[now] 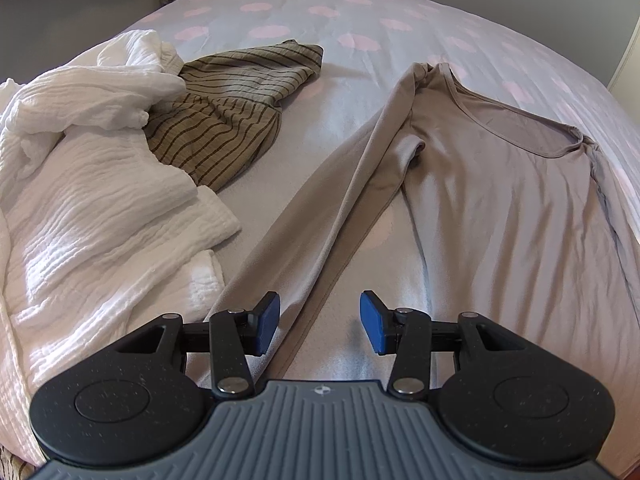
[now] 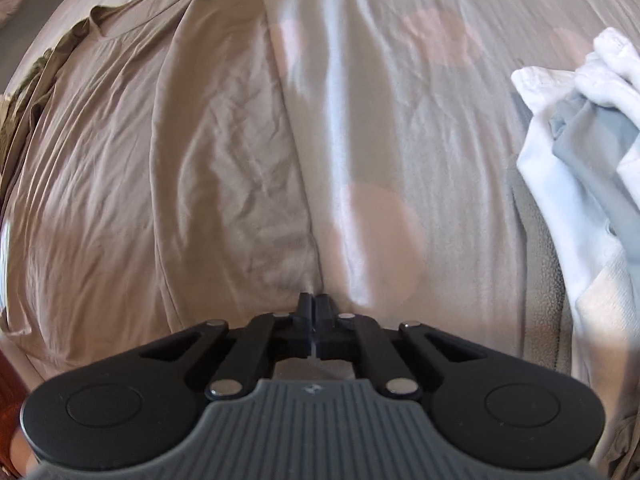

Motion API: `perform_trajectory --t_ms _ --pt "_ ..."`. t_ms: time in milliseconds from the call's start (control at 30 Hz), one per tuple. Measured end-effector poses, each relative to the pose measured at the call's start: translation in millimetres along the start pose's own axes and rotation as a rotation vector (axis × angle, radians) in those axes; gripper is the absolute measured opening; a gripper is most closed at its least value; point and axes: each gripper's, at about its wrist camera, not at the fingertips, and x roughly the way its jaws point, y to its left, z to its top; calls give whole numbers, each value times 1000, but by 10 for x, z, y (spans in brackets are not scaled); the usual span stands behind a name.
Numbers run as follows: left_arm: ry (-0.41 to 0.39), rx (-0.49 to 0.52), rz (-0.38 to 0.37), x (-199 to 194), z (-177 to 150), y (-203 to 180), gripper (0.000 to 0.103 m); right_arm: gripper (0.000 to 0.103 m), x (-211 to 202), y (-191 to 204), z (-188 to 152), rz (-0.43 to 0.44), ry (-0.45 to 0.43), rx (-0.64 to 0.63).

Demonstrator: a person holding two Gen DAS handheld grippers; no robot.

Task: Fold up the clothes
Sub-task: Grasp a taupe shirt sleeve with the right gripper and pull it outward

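**Right tongs on the shirt's corner, left tongs over the sleeve**

The beige shirt [image 1: 500, 184] lies flat on the bed [image 1: 360, 20], neckline at the far end and hem toward me. Its long axis runs away from both my hands. One long sleeve [image 1: 320, 216] runs diagonally from the far shoulder back to my left tongs [image 1: 319, 322]. The cuff end passes directly under the left pad [image 1: 267, 324].

My left tongs stand half spread. The pads are apart and nothing sits between them; they hover just above the sleeve and the sheet. I cannot tell whether the left pad brushes the cloth.

My right tongs [image 2: 314, 304] are pressed together at the near right corner of the shirt [image 2: 224, 168], where the folded side edge meets the sheet. The tips meet right at the fabric's edge. I judge that they pinch that corner, though the cloth between the pads is hidden by the fingers.

The right hand is nearer the shirt's body; the left is nearer the sleeve. The next move probably needs the left tongs to drop onto the cuff and close, so the sleeve can fold across the body.

A white garment [image 1: 88, 184] and a striped one [image 1: 224, 120] lie heaped to the left, well clear of the shirt.
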Motion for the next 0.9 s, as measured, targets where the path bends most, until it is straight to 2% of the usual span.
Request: perform_trajectory --t_ms 167,300,667,800,900 --pt "-2 -7 -8 -1 3 3 42 2 -158 -9 -29 -42 -67 10" --pt "3 1 -6 3 8 -17 42 2 -341 -3 112 -79 -109 11" --pt "1 -26 -36 29 34 3 42 2 -1269 -159 1194 -331 -278 3" --pt "-2 -45 -58 44 55 24 42 2 -1364 -351 1500 -432 -285 40" --pt "-1 -64 -69 66 71 46 42 1 -1291 -569 1642 -523 -253 59"
